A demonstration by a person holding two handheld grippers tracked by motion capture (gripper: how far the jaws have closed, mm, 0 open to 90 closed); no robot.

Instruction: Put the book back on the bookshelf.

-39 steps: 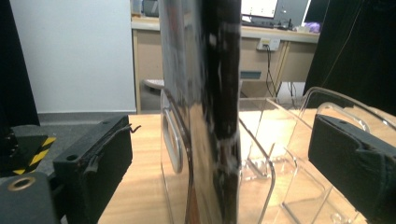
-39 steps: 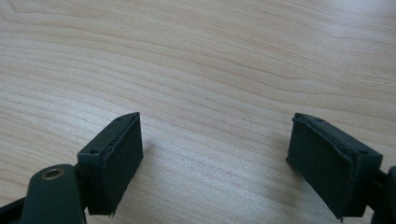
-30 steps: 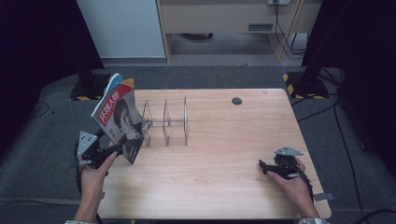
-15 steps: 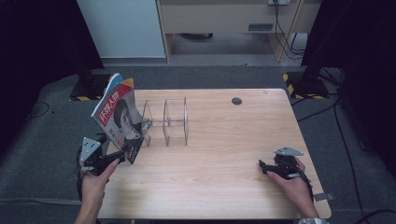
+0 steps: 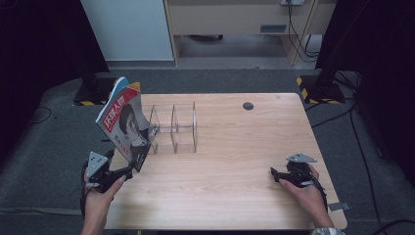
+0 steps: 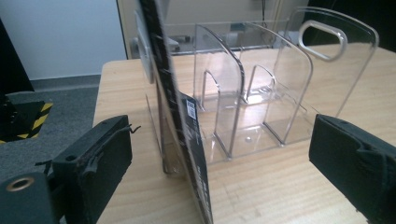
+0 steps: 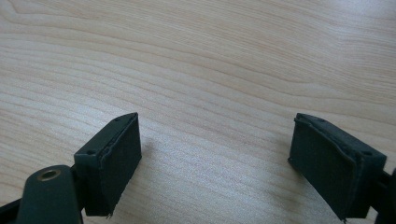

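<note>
While the magazine (image 5: 123, 123) stands tilted in the leftmost slot of the clear plastic rack (image 5: 177, 128), its lower corner reaches down toward the left gripper (image 5: 128, 171) at the near left edge of the wooden table (image 5: 230, 196). Seen from the left gripper view, the magazine's edge (image 6: 180, 116) runs between the two black jaws, which stand spread wide and do not touch it. Behind it the rack's curved dividers (image 6: 243, 88) rise upright, with a handle cutout in the far panel. Well apart from all this, the right gripper (image 5: 275, 174) rests low on the near right part of the table; in its own view its jaws are spread apart over bare wood (image 7: 210, 70), holding nothing
</note>
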